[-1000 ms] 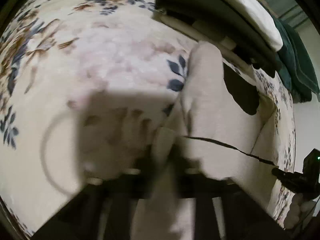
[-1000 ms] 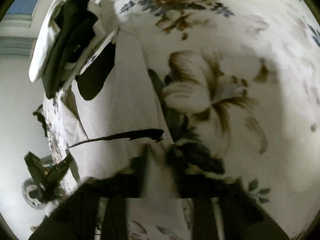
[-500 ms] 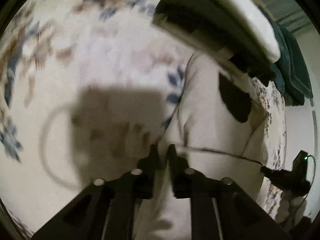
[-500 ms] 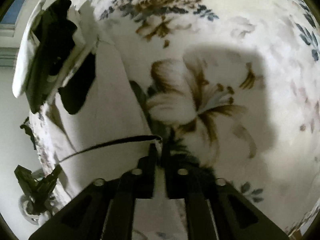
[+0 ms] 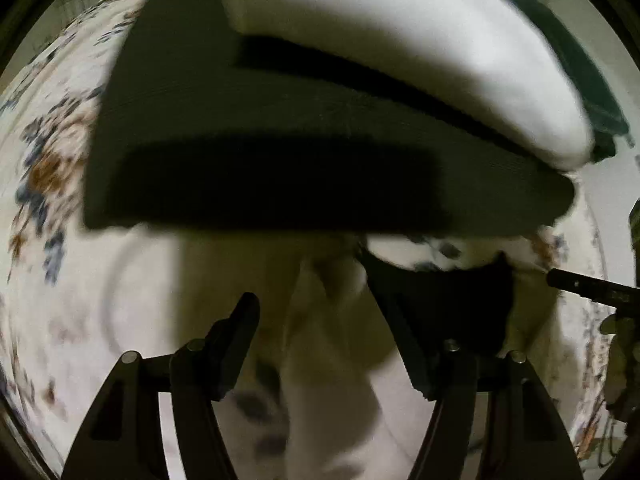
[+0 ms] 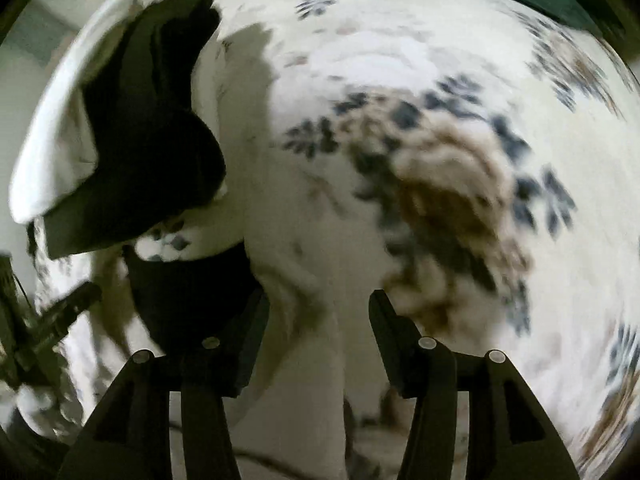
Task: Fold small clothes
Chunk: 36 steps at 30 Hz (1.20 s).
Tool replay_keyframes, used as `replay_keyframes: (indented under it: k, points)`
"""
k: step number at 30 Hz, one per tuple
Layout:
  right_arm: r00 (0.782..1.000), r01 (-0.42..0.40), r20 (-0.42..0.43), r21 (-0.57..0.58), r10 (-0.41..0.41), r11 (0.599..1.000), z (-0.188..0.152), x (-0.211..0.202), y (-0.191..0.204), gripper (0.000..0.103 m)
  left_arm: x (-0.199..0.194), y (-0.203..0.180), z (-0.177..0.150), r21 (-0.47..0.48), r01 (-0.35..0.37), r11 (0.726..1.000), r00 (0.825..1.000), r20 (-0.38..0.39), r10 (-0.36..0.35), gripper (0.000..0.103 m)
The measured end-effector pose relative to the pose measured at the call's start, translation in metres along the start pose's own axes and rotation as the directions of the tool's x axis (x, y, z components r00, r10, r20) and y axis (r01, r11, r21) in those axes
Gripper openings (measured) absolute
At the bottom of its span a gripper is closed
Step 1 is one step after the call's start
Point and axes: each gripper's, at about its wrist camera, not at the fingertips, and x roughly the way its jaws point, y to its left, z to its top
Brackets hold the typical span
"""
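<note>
left gripper [image 5: 312,320] being held wide apart over the cream garment [image 5: 328,412], right gripper [image 6: 318,316] being held apart too, folded stack [image 5: 280,152] being seen across the frame's top, flowered sheet [image 6: 440,152] being spread underneath

Place: home, likely bedroom
Surface: bed with floral bedsheet [image 6: 400,80]
Clutter: stack of folded clothes [image 5: 320,120], dark over white
Light: dim indoor

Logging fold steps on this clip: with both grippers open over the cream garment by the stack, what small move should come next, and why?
Probably draw both grippers back. The left gripper and right gripper are open, with the cream garment loose between their fingers, its end up by the stack. Nothing is gripped, so this fold looks released. Blur hides the finer folds.
</note>
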Motion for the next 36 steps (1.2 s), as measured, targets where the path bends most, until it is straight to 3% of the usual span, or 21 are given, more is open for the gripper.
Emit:
replay_keyframes:
  k: [2, 3, 4, 5, 7, 11, 19, 24, 29, 32, 36]
  points:
    - [0.998, 0.04, -0.04, -0.066, -0.043, 0.997, 0.009, 0.016, 0.011, 0.054, 0.012, -0.004, 0.006, 0.03, -0.026, 0.999, 0.999, -0.022, 0.027, 0.061]
    - [0.997, 0.052, -0.048, -0.089, -0.056, 0.995, 0.01, 0.02, 0.015, 0.049, 0.017, -0.007, 0.007, 0.048, -0.037, 0.998, 0.999, -0.028, 0.038, 0.048]
    - [0.996, 0.073, -0.049, -0.109, -0.079, 0.991, 0.01, 0.023, 0.018, 0.019, 0.02, -0.01, 0.007, 0.068, -0.069, 0.995, 0.997, -0.035, 0.071, 0.034]
    - [0.993, 0.103, -0.05, -0.108, -0.109, 0.989, 0.01, 0.024, 0.018, 0.005, 0.022, -0.013, 0.006, 0.084, -0.083, 0.993, 0.995, -0.043, 0.087, 0.012]
    - [0.996, 0.086, -0.028, -0.071, -0.088, 0.994, 0.009, 0.015, 0.018, 0.005, 0.018, -0.019, 0.001, 0.112, -0.083, 0.99, 0.995, -0.041, 0.088, 0.005]
    - [0.998, 0.052, 0.028, -0.061, -0.05, 0.997, 0.0, -0.015, 0.019, 0.004, -0.01, -0.027, -0.01, 0.132, -0.075, 0.988, 0.997, 0.022, 0.073, 0.004]
    - [0.993, -0.026, 0.113, -0.046, 0.031, 0.999, -0.042, -0.079, 0.036, 0.004, -0.105, -0.026, -0.047, 0.031, 0.006, 0.999, 0.986, 0.165, -0.011, 0.004]
    - [0.985, -0.106, 0.133, -0.019, 0.107, 0.994, -0.108, -0.115, 0.037, 0.004, -0.153, -0.024, -0.093, -0.037, 0.059, 0.998, 0.975, 0.216, -0.05, 0.004]
    - [0.985, -0.149, 0.094, 0.017, 0.147, 0.989, -0.189, -0.119, 0.026, 0.004, -0.171, -0.004, -0.157, -0.125, 0.081, 0.989, 0.979, 0.198, -0.055, 0.004]
    - [0.983, -0.18, 0.035, 0.025, 0.179, 0.983, -0.231, -0.106, 0.02, 0.004, -0.165, 0.011, -0.197, -0.2, 0.074, 0.977, 0.99, 0.133, -0.048, 0.004]
    - [0.986, -0.15, -0.083, -0.044, 0.146, 0.988, -0.273, -0.08, 0.02, 0.004, -0.156, 0.028, -0.23, -0.307, 0.108, 0.945, 0.994, 0.043, -0.1, 0.006]
